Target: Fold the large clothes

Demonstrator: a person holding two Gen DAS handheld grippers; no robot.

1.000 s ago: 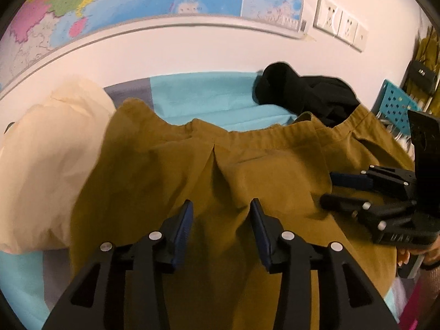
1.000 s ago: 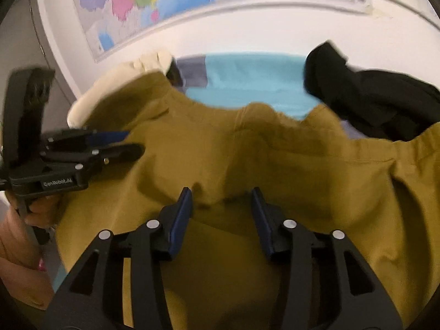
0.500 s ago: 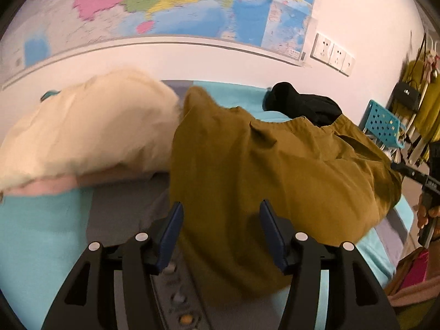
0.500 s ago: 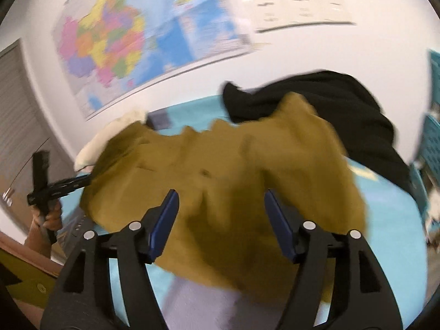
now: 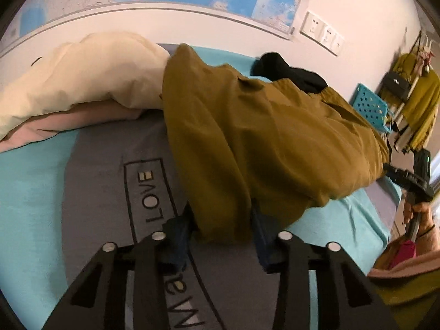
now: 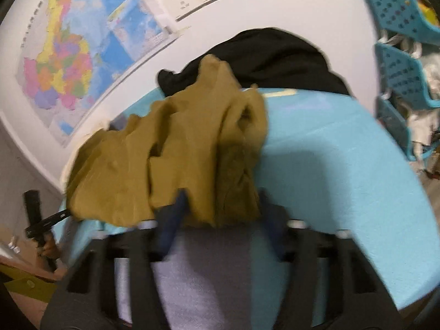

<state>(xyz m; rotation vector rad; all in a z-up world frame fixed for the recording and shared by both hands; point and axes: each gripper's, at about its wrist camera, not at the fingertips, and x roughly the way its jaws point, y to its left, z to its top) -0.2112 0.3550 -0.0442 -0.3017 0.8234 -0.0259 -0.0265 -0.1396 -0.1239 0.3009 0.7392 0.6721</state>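
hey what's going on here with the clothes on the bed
A person with a handheld gripper in each hand is folding a mustard-brown garment on a bed. The left gripper and the right gripper have just been closing, each with a near edge of the cloth between its fingers. The garment lies bunched, not yet folded flat. A cream garment and a black one lie behind it by the wall.
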